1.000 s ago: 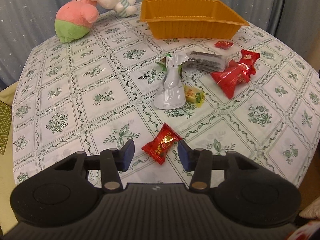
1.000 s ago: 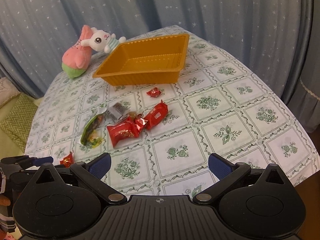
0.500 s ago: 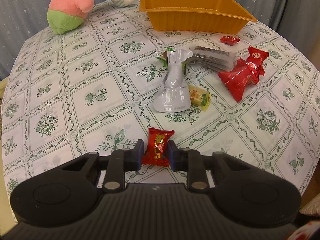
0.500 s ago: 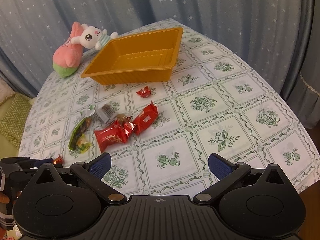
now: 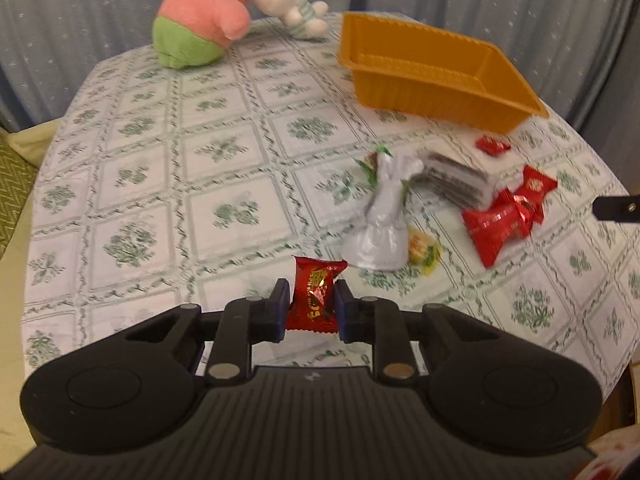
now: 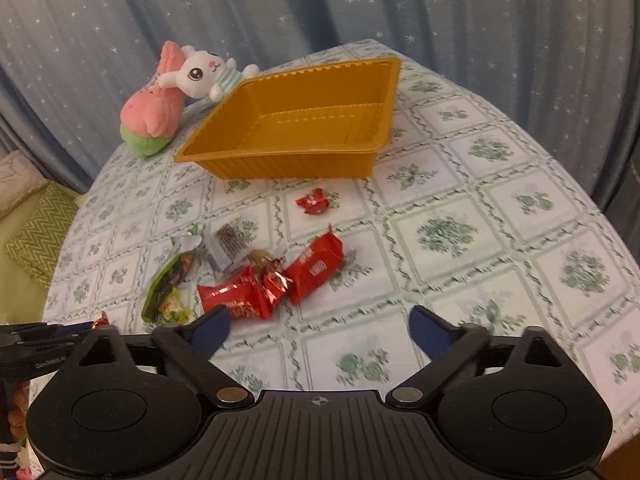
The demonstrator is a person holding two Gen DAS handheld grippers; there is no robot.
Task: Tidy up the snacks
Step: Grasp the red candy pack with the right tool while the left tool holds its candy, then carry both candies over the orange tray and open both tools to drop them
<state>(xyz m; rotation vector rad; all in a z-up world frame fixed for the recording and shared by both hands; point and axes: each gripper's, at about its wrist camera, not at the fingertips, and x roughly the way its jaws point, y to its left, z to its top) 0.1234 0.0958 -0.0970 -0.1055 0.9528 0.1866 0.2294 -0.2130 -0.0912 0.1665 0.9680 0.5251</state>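
L tongs (image 5: 309, 307) clamp red candy (image 5: 315, 293), upright btwn pads; tray (image 5: 436, 92) at 1 o'clock. R tongs (image 6: 319, 325) wide, over counter (image 6: 460, 240)

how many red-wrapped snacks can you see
4: a red candy in the left hand-held gripper, a small red candy near the orange tray, two red packets mid-table.

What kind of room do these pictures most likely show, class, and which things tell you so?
Probably a home living or dining room. A table with a flowered tablecloth stands before star-print curtains, plush toys sit at its far edge, and a cushion lies beside it.
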